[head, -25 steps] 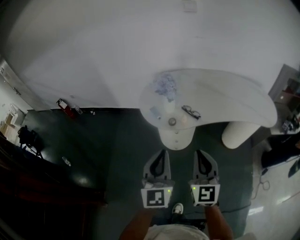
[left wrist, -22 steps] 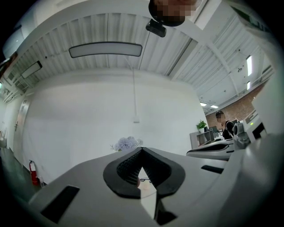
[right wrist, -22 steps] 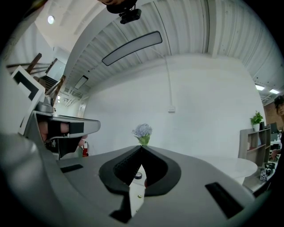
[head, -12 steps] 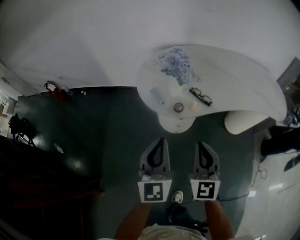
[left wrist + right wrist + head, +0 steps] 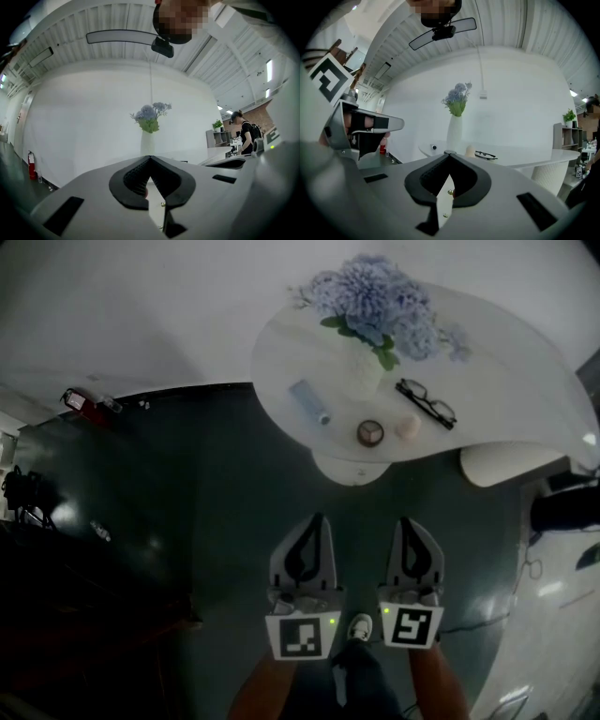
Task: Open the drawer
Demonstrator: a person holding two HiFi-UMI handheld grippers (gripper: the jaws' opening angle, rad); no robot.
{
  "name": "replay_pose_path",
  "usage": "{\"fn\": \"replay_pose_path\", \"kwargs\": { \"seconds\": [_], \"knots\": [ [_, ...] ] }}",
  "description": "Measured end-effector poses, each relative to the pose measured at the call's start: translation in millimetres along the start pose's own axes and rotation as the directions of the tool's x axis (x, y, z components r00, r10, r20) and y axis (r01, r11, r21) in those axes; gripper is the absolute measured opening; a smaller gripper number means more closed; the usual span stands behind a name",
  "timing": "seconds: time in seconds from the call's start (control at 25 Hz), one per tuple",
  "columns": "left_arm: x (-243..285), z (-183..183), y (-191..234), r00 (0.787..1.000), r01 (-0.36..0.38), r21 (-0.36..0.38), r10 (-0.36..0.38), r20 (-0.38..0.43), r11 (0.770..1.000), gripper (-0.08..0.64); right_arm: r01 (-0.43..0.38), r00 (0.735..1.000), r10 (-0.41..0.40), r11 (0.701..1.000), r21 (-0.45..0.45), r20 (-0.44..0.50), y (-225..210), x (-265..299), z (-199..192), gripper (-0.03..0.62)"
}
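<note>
No words can be read; the only print is the black-and-white square marker on each gripper's cube. The left gripper (image 5: 315, 520) and right gripper (image 5: 406, 522) are held level, side by side on bare forearms. They are short of the white table's (image 5: 506, 362) near edge and point at it, jaws closed on nothing. The drawer cannot be made out; a rounded white base (image 5: 352, 471) sits under that edge.
</note>
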State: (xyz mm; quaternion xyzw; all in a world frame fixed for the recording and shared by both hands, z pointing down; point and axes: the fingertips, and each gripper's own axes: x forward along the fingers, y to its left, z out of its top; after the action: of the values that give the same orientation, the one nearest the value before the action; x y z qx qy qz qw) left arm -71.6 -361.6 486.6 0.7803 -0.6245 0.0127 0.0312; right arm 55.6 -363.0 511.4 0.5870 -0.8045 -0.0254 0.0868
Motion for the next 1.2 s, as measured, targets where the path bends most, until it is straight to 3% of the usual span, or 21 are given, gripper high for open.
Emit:
{"fn": "replay_pose_path", "kwargs": {
  "seconds": [0.28, 0.6, 1.08, 1.2],
  "knots": [
    [7.2, -81.0, 3.8, 1.0, 0.023, 0.03, -0.023, -0.01, 0.999, 0.003, 0.038, 0.999, -0.038, 0.999, 0.006, 0.0, 6.0, 15.6, -75.8, 0.005],
    [16.9, -142.4, 2.3, 0.999, 0.049, 0.045, -0.05, 0.011, 0.998, 0.003, 0.071, 0.997, -0.071, 0.998, 0.0, 0.019, 14.9, 29.7, -132.8, 0.005],
    [35.5, -162.9, 10.4, 0.999, 0.049, 0.033, -0.049, 0.007, 0.998, 0.003, 0.058, 0.998, -0.056, 0.998, 0.034, -0.039, 8.6, 69.3, -166.9, 0.006],
    [38.6, -161.5, 15.5, 0.999, 0.045, 0.027, -0.045, 0.012, 0.999, 0.003, 0.054, 0.997, -0.051, 0.997, 0.048, -0.06, 6.9, 89.1, -175.6, 0.034]
  ]
}}
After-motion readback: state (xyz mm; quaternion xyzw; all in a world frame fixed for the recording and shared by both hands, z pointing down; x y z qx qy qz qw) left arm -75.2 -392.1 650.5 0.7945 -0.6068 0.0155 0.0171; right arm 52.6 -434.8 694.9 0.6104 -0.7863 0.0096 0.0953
